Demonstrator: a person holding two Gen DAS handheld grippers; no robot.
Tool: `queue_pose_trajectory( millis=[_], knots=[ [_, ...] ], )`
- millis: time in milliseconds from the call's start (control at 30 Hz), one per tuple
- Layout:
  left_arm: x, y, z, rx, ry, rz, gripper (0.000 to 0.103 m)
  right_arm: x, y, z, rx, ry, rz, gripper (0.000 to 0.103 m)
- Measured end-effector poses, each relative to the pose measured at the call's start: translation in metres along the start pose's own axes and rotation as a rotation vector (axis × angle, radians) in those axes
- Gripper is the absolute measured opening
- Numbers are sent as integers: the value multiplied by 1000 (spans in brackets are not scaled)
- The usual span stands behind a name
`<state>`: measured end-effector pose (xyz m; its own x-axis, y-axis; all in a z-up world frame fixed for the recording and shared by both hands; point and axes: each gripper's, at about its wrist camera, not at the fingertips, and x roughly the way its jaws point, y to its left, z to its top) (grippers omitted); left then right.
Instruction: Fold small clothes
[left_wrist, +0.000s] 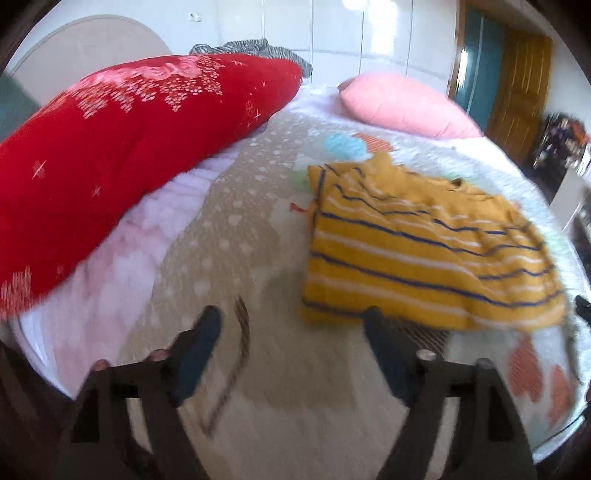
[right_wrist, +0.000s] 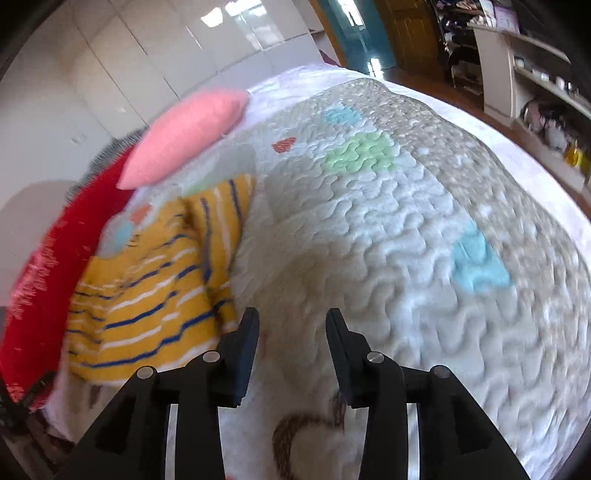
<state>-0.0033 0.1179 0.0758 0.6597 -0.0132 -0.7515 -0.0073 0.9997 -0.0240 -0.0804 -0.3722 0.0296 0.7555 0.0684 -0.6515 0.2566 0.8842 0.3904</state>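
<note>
1. Two views, left wrist first: the left gripper (left_wrist: 291, 321) fills the bottom of the frame, its fingers (left_wrist: 201, 334) spread wide with only quilt (left_wrist: 229, 236) between them. Nothing is pinched.
2. Right of centre in the same view lies the shirt (left_wrist: 424, 251), yellow with blue and white stripes. It looks folded at least once into a rough rectangle, with its near edge just past the right finger's tip; whether the two touch I cannot tell through the blur.
3. A red duvet (left_wrist: 122, 147) fills the upper left, and a pink pillow (left_wrist: 402, 107) sits at the upper centre right.
4. Right wrist view: the right gripper (right_wrist: 291, 325) is at bottom centre, fingers (right_wrist: 247, 343) partly apart, with bare quilt (right_wrist: 388, 229) between them and nothing gripped.
5. Here the shirt (right_wrist: 155, 295) sits at the left of the frame, just beside the left finger but outside the gap, with the pillow (right_wrist: 184, 140) above it and the duvet (right_wrist: 40, 280) at the far left edge.
6. Progress, as a judgement: both grippers are empty and the shirt rests on the bed partly folded. Its edges look uneven, so a further fold or a tidying pass probably remains.
</note>
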Motion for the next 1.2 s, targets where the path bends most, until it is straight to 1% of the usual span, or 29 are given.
queue_pose_trajectory(
  millis=[67,133,167,233,300,333,433,533,733,867,1067,1200],
  knots=[
    [-9,-9,-15,-7,1,-3,82,-15,-1,-13,8,-10,38,42],
    [-17,-23,-33,-20,13,-8,81,-23,10,-20,-3,-18,65,44],
    [-17,-29,-39,-32,17,-25,82,-30,16,-28,-25,-21,76,46],
    [-18,-38,-50,-45,37,-75,82,-31,35,-38,-59,-22,81,48],
    [-16,-45,-57,-34,69,-89,82,-31,54,-49,-108,-11,101,49],
    [-15,-50,-59,-22,84,-80,82,-31,63,-54,-130,-1,114,50],
    [-17,-57,-64,-2,94,-48,82,-26,82,-63,-161,17,148,53],
    [-21,-60,-69,0,98,-52,82,-20,100,-72,-192,35,167,55],
    [-13,-63,-75,34,115,-28,84,-6,129,-92,-284,74,137,58],
    [-5,-57,-74,11,137,-50,84,3,137,-98,-318,100,103,61],
    [4,-47,-73,-18,153,-75,84,14,141,-99,-323,122,57,64],
    [9,-41,-71,-31,162,-86,84,22,145,-99,-313,138,45,64]
  ],
)
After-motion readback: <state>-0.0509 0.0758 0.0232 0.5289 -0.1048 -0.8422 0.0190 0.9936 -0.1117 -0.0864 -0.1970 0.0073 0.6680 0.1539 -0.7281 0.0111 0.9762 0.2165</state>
